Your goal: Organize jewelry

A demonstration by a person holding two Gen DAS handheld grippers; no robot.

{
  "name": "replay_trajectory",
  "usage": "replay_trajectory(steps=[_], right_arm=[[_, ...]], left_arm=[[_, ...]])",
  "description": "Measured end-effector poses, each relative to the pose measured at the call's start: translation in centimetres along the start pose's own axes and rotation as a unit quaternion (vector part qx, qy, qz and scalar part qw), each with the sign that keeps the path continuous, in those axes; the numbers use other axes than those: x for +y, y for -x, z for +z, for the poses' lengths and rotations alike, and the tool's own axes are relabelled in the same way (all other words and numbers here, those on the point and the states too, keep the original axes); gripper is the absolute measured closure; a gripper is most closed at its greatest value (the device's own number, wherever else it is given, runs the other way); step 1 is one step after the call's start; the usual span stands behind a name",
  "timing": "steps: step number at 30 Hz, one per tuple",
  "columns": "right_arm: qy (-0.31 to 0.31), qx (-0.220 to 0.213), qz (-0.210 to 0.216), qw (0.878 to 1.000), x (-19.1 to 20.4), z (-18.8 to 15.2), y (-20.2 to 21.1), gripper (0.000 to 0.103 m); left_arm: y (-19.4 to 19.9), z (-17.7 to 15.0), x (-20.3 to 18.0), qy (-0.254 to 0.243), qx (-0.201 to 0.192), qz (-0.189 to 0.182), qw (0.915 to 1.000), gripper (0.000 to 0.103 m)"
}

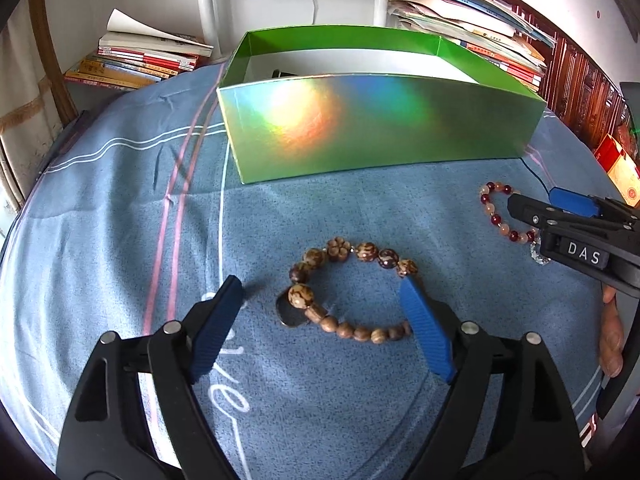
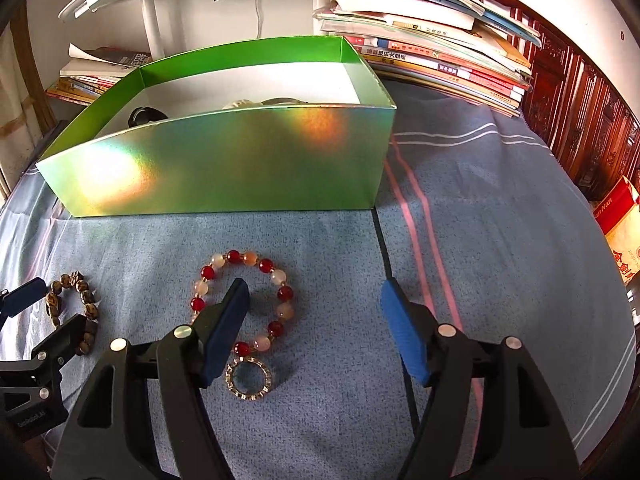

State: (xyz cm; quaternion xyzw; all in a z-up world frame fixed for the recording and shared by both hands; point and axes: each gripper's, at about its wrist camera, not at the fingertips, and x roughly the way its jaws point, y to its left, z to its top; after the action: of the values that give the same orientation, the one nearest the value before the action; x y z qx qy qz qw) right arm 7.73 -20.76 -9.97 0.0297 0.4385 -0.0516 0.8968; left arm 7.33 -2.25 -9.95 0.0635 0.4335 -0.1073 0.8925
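The left gripper [image 1: 322,300] has its jaws spread; the wooden bracelet [image 1: 352,292] lies flat between them, long axis crosswise. The right gripper [image 2: 314,296] is spread too, its left jaw over the red bracelet [image 2: 244,300].

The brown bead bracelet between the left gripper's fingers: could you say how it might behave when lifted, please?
The brown bead bracelet is separate strung beads, so it will probably sag rather than hold its loop. Its round beads look smooth and may slip off the fingers. A dark pendant would likely dangle.
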Motion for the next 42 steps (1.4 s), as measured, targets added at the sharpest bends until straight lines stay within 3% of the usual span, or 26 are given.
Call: replay_trajectory(steps=[21, 26, 30, 42], right_arm=[[0.0, 0.0, 0.0, 1.0, 0.0, 0.0, 0.0, 0.035], [0.012, -0.004, 0.007, 1.0, 0.7, -0.2, 0.3, 0.048], [0.025, -0.008, 0.0, 1.0, 1.5, -0.2, 0.4, 0.051], [0.052, 0.029, 0.09, 0.994, 3.8, -0.5, 1.6, 0.051]], left_arm=[[0.0, 0.1, 0.2, 0.002, 0.0, 0.0, 1.0, 0.021], [0.4, -0.1, -0.2, -0.008, -0.008, -0.006, 0.9999, 0.038], [0.4, -0.1, -0.5, -0.011, -0.011, -0.009, 0.9998, 0.04], [0.4, -0.2, -0.5, -0.012, -0.011, -0.012, 0.9998, 0.038]])
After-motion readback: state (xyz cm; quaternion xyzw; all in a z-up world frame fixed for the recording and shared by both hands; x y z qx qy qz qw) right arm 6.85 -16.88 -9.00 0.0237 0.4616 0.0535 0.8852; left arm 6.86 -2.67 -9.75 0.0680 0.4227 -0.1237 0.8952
